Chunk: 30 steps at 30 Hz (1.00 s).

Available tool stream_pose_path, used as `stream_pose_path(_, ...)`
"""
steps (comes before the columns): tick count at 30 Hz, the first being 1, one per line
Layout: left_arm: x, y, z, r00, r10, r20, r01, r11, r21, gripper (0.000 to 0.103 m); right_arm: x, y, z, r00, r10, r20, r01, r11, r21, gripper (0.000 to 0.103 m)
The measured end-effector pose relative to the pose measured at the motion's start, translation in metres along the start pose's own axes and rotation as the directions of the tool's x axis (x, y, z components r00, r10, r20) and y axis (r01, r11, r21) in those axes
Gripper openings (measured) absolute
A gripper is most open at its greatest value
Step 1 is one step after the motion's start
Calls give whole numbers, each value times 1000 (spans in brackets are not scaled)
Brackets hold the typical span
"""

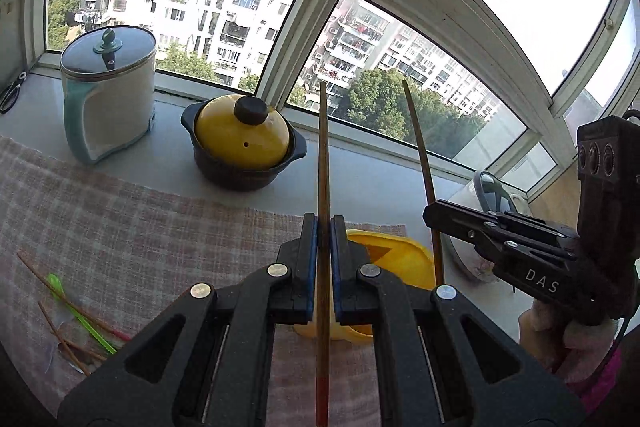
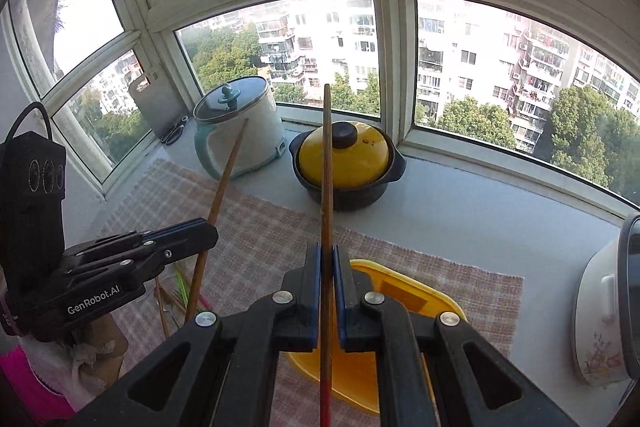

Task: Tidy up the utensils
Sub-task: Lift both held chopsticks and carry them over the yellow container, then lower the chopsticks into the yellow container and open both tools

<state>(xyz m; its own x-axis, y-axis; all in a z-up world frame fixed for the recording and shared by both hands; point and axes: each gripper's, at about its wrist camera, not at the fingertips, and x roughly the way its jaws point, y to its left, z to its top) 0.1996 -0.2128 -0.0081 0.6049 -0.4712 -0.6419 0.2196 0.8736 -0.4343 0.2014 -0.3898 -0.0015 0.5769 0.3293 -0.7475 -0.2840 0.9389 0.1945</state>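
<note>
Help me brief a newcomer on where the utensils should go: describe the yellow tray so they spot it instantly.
Start at the window sill and find the checked pink cloth spread over it. The yellow tray lies on the cloth's right part, directly below both grippers. Unlike the yellow-lidded black pot behind it, it is shallow, open and rectangular with rounded corners.

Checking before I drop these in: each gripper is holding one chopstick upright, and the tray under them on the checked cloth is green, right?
Not quite. The tray is yellow, as the right wrist view shows. The rest holds: the left gripper and right gripper each clamp one chopstick upright over the checked cloth.
</note>
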Motion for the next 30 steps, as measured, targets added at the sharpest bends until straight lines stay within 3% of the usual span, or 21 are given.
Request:
stream_pose_path(19, 61, -57, 24, 999, -44, -24, 47, 993, 104, 4, 11, -46, -1, 999, -48, 5, 47, 996, 73, 3)
stream_pose_path(30, 79, -71, 12, 999, -33, -22, 37, 980, 195, 4, 18, -55, -1, 998, -39, 45, 34, 995, 97, 3)
